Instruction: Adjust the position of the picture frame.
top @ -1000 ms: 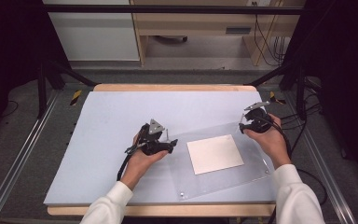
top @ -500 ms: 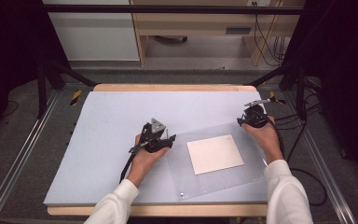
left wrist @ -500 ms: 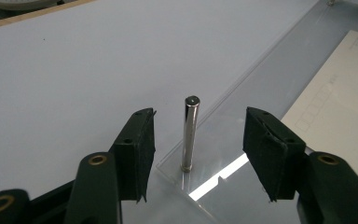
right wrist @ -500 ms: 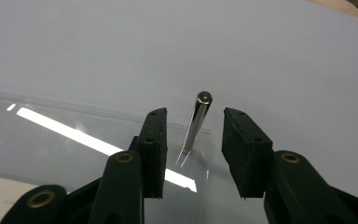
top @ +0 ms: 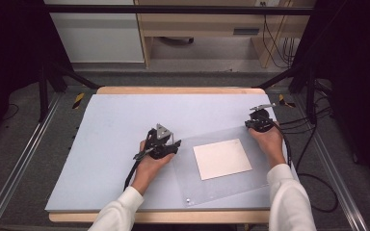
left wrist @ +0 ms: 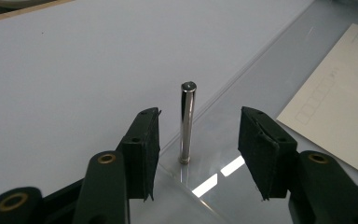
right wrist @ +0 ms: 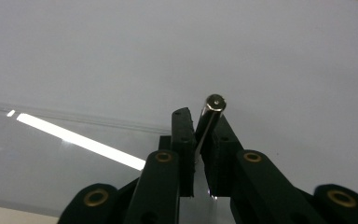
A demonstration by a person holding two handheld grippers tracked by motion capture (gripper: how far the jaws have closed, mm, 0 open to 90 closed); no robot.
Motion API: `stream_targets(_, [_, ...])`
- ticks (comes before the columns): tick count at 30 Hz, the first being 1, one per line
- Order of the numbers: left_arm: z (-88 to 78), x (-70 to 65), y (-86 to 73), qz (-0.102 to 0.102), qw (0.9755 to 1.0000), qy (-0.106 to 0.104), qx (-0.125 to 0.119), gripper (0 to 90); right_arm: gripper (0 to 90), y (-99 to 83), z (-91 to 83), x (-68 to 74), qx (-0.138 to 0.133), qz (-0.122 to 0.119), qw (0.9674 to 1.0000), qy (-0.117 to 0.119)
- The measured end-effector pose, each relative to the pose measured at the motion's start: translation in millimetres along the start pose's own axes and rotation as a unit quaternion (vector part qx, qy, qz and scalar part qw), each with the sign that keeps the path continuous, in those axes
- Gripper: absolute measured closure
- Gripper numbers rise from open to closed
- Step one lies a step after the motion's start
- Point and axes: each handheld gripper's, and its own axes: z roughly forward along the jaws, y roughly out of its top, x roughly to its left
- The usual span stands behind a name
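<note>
Right gripper (right wrist: 204, 140) rising from bottom centre of frame, two black jaws closed on a pin (right wrist: 209, 119). Pin upright, polished metal, round top just above and right of frame centre, clear of the pad tips. Pads (right wrist: 182, 135) pressed against the pin from both sides, narrow gap visible below it. Jaws just closed in on the pin. Brass-coloured rivets along the jaw links at lower frame. Clear sheet (right wrist: 51, 168) across lower left, edge running from left side toward the jaws, bright strip of reflected light on it. Pale blue tabletop (right wrist: 177, 42) over upper half.
</note>
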Motion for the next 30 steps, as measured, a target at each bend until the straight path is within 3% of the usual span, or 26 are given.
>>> stream_targets(7, [5.5, -0.8, -3.6, -0.001, 1.0000, 0.002, 0.001, 56.7, 84.9, -1.9, 0.2, -1.6, -0.006, 0.001, 1.0000, 0.006])
stream_targets(12, [11.3, 4.0, -6.2, -0.011, 0.9999, 0.010, 0.004, 69.0, 85.0, -2.8, 0.0, -1.6, -0.010, 0.004, 0.9999, 0.007])
stream_targets(19, [16.6, 4.5, -6.6, -0.001, 0.9999, 0.012, 0.003, 83.8, 85.0, -4.5, 0.2, -2.1, -0.018, 0.006, 0.9998, 0.009])
stream_targets(30, [14.9, 6.8, -1.3, -0.019, 0.9995, 0.004, 0.023, 84.6, 85.4, -3.2, -1.4, -2.1, -0.018, -0.003, 0.9998, 0.012])
